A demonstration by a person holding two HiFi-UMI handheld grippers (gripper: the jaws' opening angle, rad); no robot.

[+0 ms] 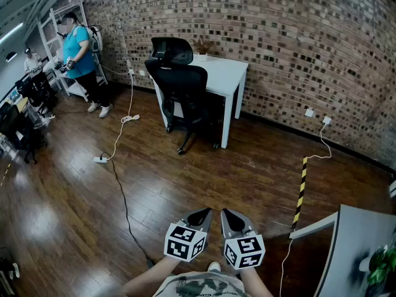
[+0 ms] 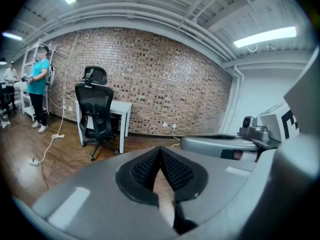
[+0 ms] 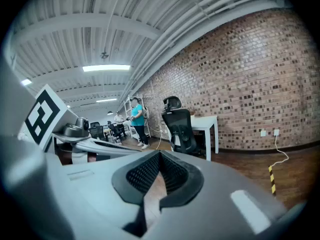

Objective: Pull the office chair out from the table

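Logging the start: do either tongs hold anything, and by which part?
Nothing held: left tongs and right tongs are shut and empty, far from the black mesh office chair.

Room lighting reads even and moderately bright. I find the source in both gripper views: fluorescent ceiling tubes [image 2: 265, 35], blown out to plain white. In the head view the wooden floor [image 1: 38, 218] carries soft pale reflections at lower left, and the space under the white table [image 1: 223, 73] falls into deep shadow. That view is sharp at centre; the brick wall [image 1: 297, 36] bows along the upper edge. Both gripper views are strongly fisheye, black at the corners. The left gripper [image 2: 160, 151] and right gripper [image 3: 159, 156] fill the foreground soft and out of focus, while the distant room is crisper.
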